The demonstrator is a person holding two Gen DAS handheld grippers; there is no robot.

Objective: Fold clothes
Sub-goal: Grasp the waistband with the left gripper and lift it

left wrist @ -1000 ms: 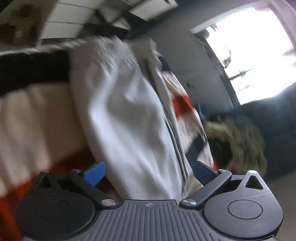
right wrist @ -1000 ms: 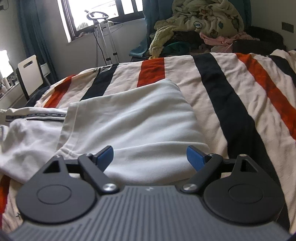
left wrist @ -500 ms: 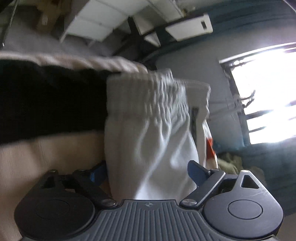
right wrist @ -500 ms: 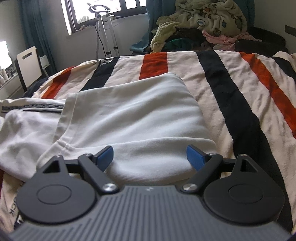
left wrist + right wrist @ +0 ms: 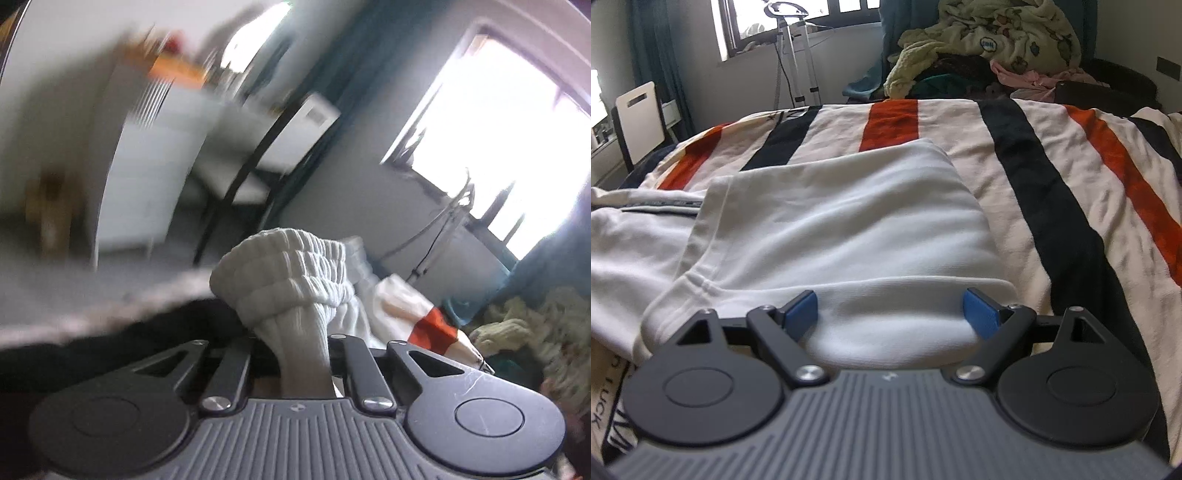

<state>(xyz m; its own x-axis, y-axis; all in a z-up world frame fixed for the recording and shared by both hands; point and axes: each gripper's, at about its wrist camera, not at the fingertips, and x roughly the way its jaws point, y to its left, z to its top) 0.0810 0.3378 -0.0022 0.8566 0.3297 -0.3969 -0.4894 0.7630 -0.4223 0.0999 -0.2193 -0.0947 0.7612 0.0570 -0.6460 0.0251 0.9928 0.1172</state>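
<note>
Step in hand: you have the white garment [image 5: 827, 236] part-folded on the striped bed [image 5: 1071, 192], and you look to be taking up its ribbed elastic band [image 5: 291, 284] at the left end to carry that end over.
Left gripper [image 5: 303, 365]: your jaws have just been closing, and the band's cloth is between them; they now pinch it, the gathered ribbing bunched up just beyond the tips.
Right gripper [image 5: 890, 314]: your jaws stand spread wide, one to each side of the near folded edge of the garment; they press on nothing.
Where the garment lies: in the right wrist view it lies across the near part of the bed, one folded panel on top in the middle, and a looser part with a dark printed trim strip [image 5: 661, 205] trailing off to the left.
Left wrist view: heavily blurred around the edges; a window [image 5: 498, 140] shows on the right, and a pale chair [image 5: 258, 155] is beyond the band.
Far side: a heap of other laundry [image 5: 990, 40] sits past the far edge of the bed, well apart from the fold.
Next move, as a judgement: lift the pinched band clear of the bed and bring it toward the folded panel, keeping the cloth taut enough not to drag.
Right side's part: you probably want those spread jaws to steady or close on the near edge, so the fold does not slide.
Risk: the thick ribbing may slip out.
</note>
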